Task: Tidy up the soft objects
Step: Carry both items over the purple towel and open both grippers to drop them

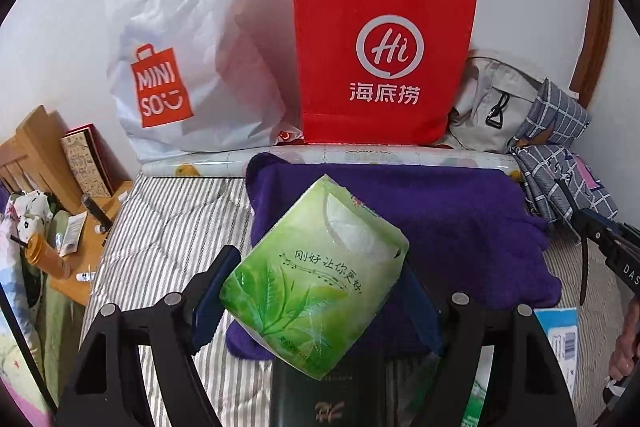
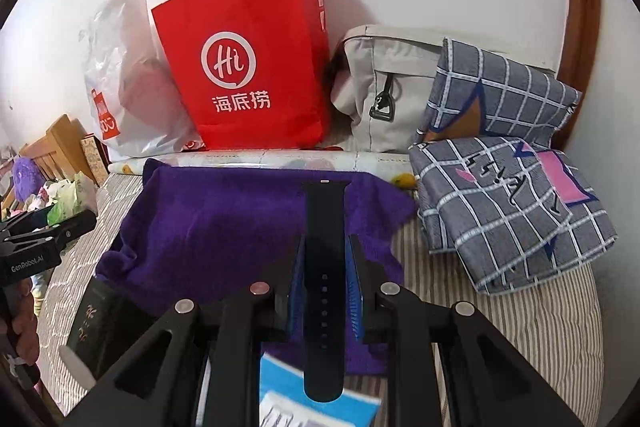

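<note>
While both grippers are loaded and held above the bed (image 2: 540, 327), the task stands in its carrying step. The left gripper (image 1: 316, 297) pinches a green tissue pack (image 1: 316, 283) between its blue pads, the pack tilted and raised over the near edge of a purple towel (image 1: 440, 211). The right gripper (image 2: 324, 291) has its pads pressed against the sides of a black watch strap (image 2: 323, 267), which runs upright between them and points toward the far edge of the bed. The towel lies flat across the middle of the striped bedcover, its far edge against a rolled mat. Behind that, against the wall, stand a white shopping bag (image 1: 180, 67), a red paper bag (image 1: 384, 47) and a grey backpack (image 2: 384, 87). Folded checked cloth (image 2: 512, 211) sits at the right far corner. A dark booklet (image 2: 94, 319) and a blue packet (image 2: 288, 399) lie at the near edge.

In judgement, the next move calls for setting each item down on the towel, lowered level before the pads release. The destination itself cannot be told from these views.
</note>
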